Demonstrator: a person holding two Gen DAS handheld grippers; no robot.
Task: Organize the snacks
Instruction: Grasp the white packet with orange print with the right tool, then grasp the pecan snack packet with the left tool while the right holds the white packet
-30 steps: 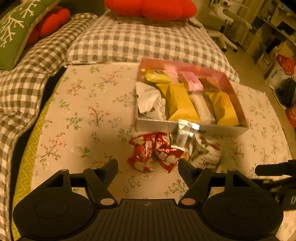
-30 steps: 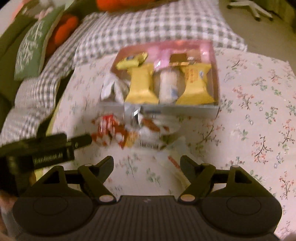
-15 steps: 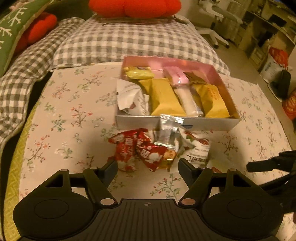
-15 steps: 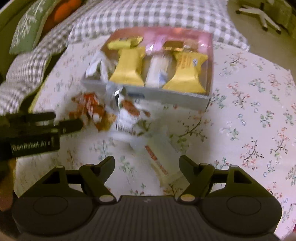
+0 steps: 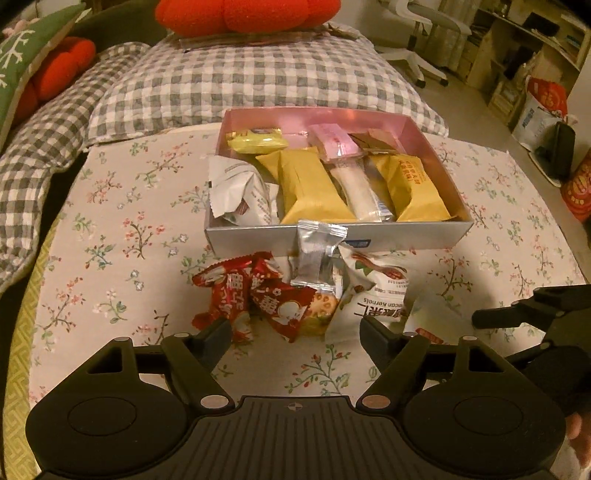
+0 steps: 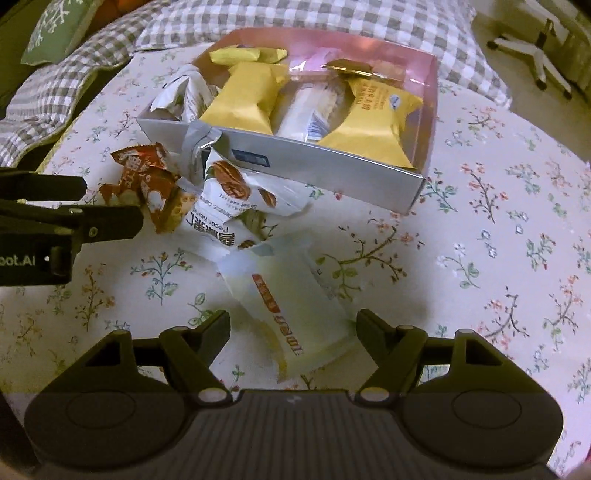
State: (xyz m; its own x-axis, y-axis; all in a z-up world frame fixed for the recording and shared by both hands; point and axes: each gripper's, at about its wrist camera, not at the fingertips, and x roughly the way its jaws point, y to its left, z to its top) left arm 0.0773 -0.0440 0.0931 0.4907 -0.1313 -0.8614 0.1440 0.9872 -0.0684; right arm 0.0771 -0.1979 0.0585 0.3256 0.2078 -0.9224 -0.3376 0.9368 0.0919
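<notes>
An open box with a silver wall [image 5: 406, 236] and pink inside holds yellow, white and pink snack packs. Loose in front of it lie two red packets [image 5: 229, 291], a silver sachet [image 5: 317, 258], a white pecan packet [image 5: 373, 295] and a flat white packet [image 6: 288, 295]. My left gripper [image 5: 295, 328] hangs low over the red packets. Its jaws are opening and one red packet's end lies between the tips, unpressed. My right gripper [image 6: 292, 317] straddles the flat white packet. Its jaws are closing, and the pads stand just off the packet's edges.
Everything sits on a flower-print cloth [image 5: 122, 236] over a bed. Grey checked pillows [image 5: 258, 77] and red cushions [image 5: 240, 14] lie behind the box. A chair base [image 6: 535, 59] and shelves [image 5: 517, 44] stand on the floor to the right.
Both grippers have come down closer to the loose snacks. The flat white packet now lies between the right fingers, and the left fingertips have reached the red packets.
</notes>
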